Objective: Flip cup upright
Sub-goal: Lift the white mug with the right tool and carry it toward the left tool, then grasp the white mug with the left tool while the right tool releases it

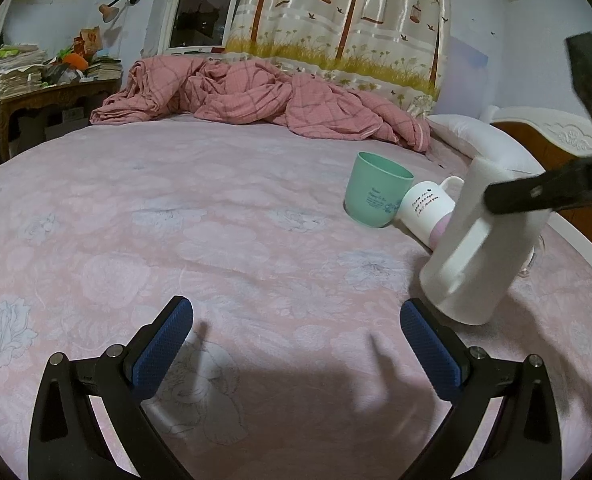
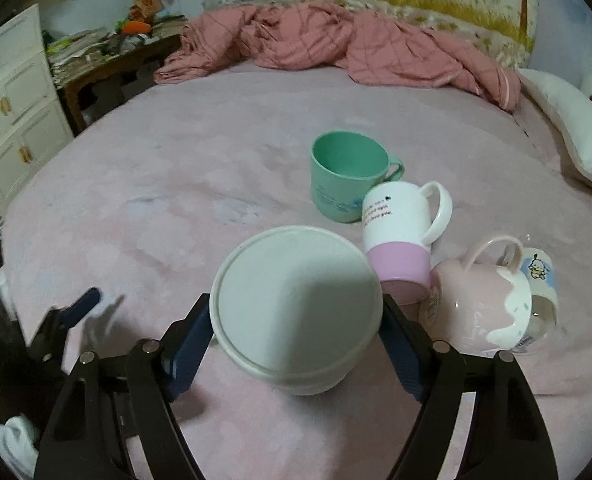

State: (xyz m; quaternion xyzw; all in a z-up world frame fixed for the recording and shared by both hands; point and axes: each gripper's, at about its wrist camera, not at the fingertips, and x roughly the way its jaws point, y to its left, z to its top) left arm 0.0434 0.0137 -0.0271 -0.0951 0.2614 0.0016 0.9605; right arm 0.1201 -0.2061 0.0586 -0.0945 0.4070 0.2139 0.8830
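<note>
White cup [image 2: 296, 312] clamped between right gripper [image 2: 296, 344] fingers, bottom-up, tilted on bed [image 2: 175, 184]. Left gripper [image 1: 296, 344] fingers apart — nothing between. Beyond fingertips: green mug [image 2: 344, 176] upright, empty.

A bed [image 1: 175, 220] with a pale pink flowered cover fills the room. A crumpled pink quilt [image 1: 255, 96] lies near a tree-printed curtain [image 1: 336, 20]. The window [image 1: 203, 4] is dark (night outside). A cluttered wooden desk [image 1: 55, 96] stands left.
</note>
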